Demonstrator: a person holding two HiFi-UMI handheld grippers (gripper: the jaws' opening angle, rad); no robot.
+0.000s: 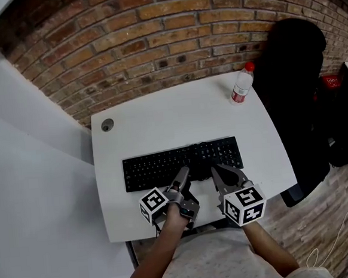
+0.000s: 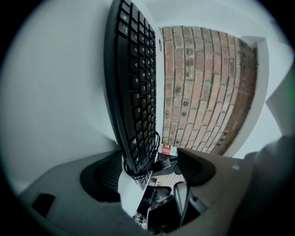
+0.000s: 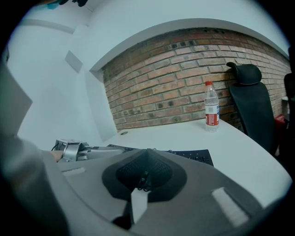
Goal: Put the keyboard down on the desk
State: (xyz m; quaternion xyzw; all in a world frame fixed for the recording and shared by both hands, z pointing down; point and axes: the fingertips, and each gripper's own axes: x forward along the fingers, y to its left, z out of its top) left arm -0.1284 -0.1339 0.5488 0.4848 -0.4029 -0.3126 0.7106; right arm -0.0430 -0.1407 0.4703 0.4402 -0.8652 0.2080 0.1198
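The black keyboard (image 1: pixel 182 163) lies flat on the white desk (image 1: pixel 160 115), near its front edge. My left gripper (image 1: pixel 184 172) is rolled on its side at the keyboard's front edge. In the left gripper view it (image 2: pixel 152 168) is open: the keyboard's edge (image 2: pixel 136 138) and a loop of black cable (image 2: pixel 154 156) stand between the pads with gaps on both sides. My right gripper (image 1: pixel 215 170) rests beside it, its jaws closed together to a point (image 3: pixel 146 154) just short of the keyboard (image 3: pixel 193 156). Nothing clear shows between them.
A water bottle with a red cap (image 1: pixel 241 83) stands at the desk's far right corner, and a black office chair (image 1: pixel 293 96) is beside it. A cable grommet (image 1: pixel 107 125) sits at the far left. A brick wall (image 1: pixel 154 41) runs behind the desk.
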